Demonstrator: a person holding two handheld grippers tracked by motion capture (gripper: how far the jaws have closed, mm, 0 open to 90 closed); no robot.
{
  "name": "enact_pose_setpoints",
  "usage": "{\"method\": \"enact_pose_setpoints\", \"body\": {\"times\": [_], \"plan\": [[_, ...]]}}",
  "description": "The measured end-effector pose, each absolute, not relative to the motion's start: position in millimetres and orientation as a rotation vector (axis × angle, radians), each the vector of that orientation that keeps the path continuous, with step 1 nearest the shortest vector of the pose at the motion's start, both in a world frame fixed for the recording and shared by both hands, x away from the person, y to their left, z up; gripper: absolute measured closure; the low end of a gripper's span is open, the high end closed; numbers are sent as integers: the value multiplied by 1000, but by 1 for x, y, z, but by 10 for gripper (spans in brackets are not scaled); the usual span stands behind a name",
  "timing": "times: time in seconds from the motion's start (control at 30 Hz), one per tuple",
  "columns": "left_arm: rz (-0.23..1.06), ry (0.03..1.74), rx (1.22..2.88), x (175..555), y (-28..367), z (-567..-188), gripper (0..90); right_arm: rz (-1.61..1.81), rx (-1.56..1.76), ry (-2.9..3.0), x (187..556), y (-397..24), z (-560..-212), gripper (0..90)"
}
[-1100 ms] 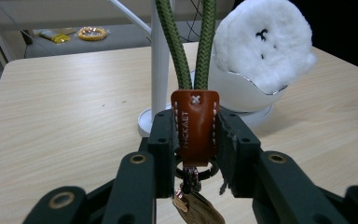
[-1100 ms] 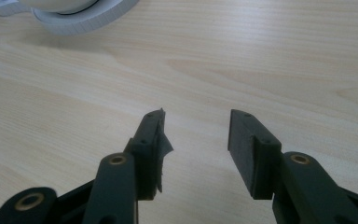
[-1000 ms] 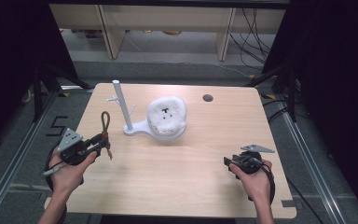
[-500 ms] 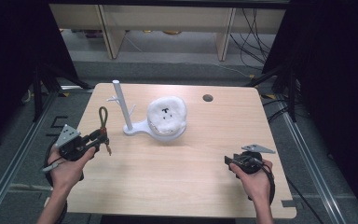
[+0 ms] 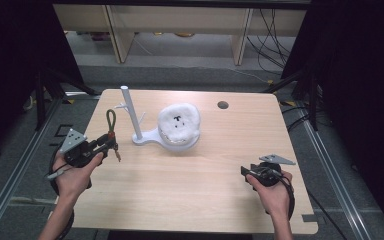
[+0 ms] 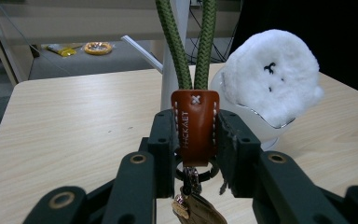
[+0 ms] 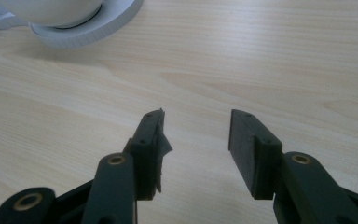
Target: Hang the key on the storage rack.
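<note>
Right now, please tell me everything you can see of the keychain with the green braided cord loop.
The keychain with the green braided cord loop has two cord strands rising from a stitched brown leather tab stamped with letters. Below the tab hang a dark metal ring and a small tan tag. It stands upright above the wooden table, clamped at the tab by the left gripper.

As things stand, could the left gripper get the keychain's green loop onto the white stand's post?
Probably yes. The left gripper is shut on the keychain with its green loop upright, and bare table lies between it and the white stand. The plush sits beyond.
</note>
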State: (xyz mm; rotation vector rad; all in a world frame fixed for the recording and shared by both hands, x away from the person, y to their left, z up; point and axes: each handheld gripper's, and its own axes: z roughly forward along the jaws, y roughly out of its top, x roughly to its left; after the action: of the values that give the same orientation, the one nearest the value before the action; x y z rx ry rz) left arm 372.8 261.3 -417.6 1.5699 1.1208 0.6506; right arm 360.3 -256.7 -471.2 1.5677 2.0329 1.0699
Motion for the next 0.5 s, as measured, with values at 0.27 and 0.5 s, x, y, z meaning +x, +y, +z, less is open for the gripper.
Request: {"method": "enact_pose_setpoints", "body": {"times": [0.27,0.5], "plan": [[657,1117,1561,378,260,-414,683,1079,1574,2024,359,-258,-469,559],[662,1116,1554,384,258,-410,683,1077,1584,2030,359,-259,-468,558]]}}
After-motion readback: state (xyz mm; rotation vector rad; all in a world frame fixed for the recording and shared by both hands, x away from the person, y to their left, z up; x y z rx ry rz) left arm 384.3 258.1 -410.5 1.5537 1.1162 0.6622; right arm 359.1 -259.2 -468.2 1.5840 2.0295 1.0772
